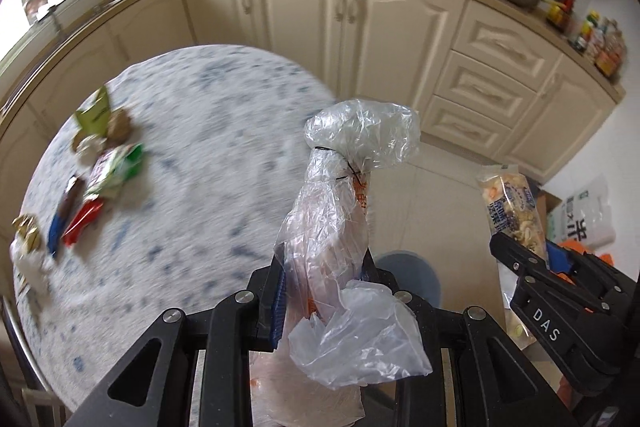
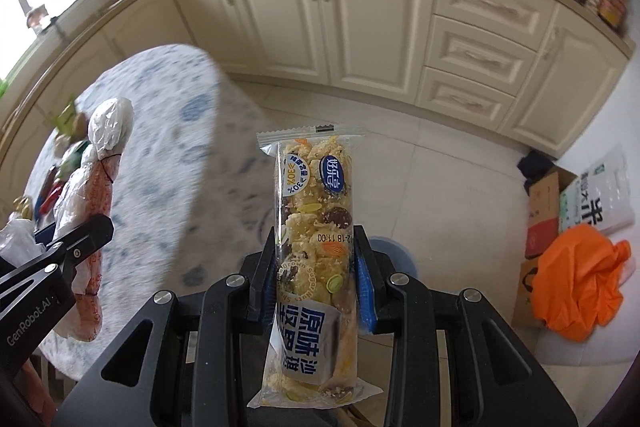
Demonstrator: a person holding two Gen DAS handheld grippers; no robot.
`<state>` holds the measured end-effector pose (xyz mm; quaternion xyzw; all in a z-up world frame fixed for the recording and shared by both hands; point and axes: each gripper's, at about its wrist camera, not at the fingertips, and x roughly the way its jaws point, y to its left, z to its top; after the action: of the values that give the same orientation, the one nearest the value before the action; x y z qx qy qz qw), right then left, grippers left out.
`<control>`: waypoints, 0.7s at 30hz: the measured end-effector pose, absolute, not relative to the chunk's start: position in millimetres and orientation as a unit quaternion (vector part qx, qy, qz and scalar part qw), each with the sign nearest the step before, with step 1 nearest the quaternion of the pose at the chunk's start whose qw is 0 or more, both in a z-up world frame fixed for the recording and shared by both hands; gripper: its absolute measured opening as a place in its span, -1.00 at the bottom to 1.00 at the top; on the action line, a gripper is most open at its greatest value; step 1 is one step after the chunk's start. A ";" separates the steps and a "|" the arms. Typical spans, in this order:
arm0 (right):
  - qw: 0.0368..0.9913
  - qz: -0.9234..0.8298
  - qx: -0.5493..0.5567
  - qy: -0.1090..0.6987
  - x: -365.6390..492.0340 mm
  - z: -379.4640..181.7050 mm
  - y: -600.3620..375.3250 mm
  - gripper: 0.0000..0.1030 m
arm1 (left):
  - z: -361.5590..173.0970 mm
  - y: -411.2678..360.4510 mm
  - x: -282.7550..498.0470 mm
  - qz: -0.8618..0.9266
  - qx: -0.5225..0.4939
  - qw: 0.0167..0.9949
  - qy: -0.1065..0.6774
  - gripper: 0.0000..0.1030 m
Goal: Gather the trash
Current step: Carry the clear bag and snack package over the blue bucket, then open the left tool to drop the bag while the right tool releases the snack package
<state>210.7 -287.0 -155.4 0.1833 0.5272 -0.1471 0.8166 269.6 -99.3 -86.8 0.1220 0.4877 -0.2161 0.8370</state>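
Note:
My left gripper [image 1: 324, 267] is shut on a crumpled clear plastic bag [image 1: 336, 211] with orange print, tied with a black band; it also shows in the right wrist view [image 2: 100, 187]. My right gripper [image 2: 316, 255] is shut on a snack bar wrapper [image 2: 314, 227] with nuts printed on it, held upright; it shows in the left wrist view [image 1: 514, 211] too. Both are held past the right edge of a round blue-speckled table [image 1: 192, 155]. Several wrappers [image 1: 100, 179] lie at the table's left side.
A blue-grey round bin [image 1: 408, 267] stands on the floor below the grippers, also in the right wrist view [image 2: 392, 251]. Cream kitchen cabinets [image 1: 360, 19] run behind. Cardboard boxes [image 2: 544, 211], an orange bag [image 2: 580, 287] and a white sack [image 2: 604, 195] sit at the right.

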 end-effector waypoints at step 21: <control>0.759 -0.268 0.238 0.543 144.4 -180.0 -399.8 -0.36 | -150.2 -263.0 294.7 -0.338 0.193 0.768 0.509 -0.78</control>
<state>144.4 -399.8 -180.0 0.2384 0.5431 -0.2680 0.7592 294.7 -263.0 -150.2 0.1930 0.5087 -0.3382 0.7679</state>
